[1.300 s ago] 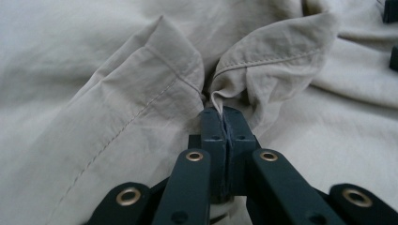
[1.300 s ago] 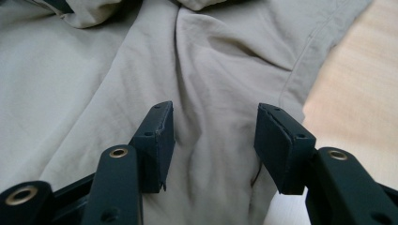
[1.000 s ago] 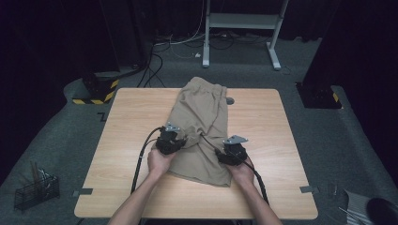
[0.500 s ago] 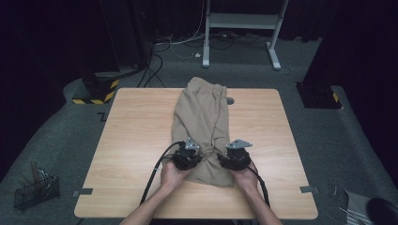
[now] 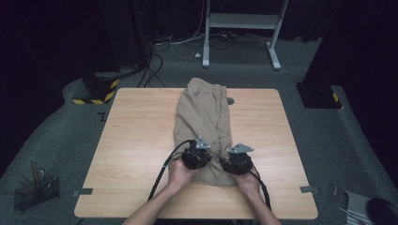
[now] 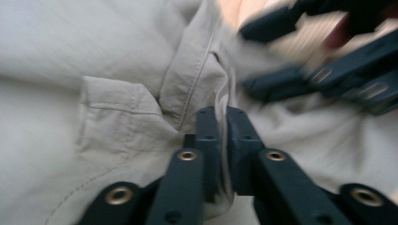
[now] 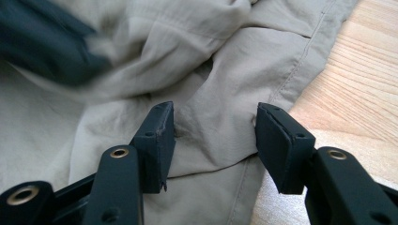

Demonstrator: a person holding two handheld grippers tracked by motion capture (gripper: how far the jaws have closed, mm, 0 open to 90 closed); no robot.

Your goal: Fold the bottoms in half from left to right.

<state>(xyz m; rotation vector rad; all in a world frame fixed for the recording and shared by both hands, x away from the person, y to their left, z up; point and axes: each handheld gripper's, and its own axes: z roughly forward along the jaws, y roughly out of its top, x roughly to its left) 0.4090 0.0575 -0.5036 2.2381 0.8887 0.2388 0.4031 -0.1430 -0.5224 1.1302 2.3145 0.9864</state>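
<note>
A khaki garment [image 5: 202, 112] lies lengthwise on the wooden table [image 5: 136, 131], its near end bunched under both hands. My left gripper [image 5: 199, 153] sits on that near end; in the left gripper view its jaws [image 6: 223, 113] stand almost together with a thin fold of the khaki cloth [image 6: 117, 93] between the pads, and they have just been opening slightly. My right gripper [image 5: 238, 160] is close beside it. Its jaws [image 7: 213, 117] stand wide open astride the cloth [image 7: 220, 84] by the hem, next to bare wood.
On the floor are a wire basket [image 5: 35, 190] at the near left, a yellow-and-black striped base [image 5: 96, 89], cables, a white metal stand [image 5: 239, 28] behind the table, and a black base [image 5: 319, 96] at the right. Bare tabletop lies on both sides of the garment.
My left hand has moved right and nearer along the garment's near end, ending close beside the right gripper, and the cloth's near left part came with it. The right hand hardly moved.
</note>
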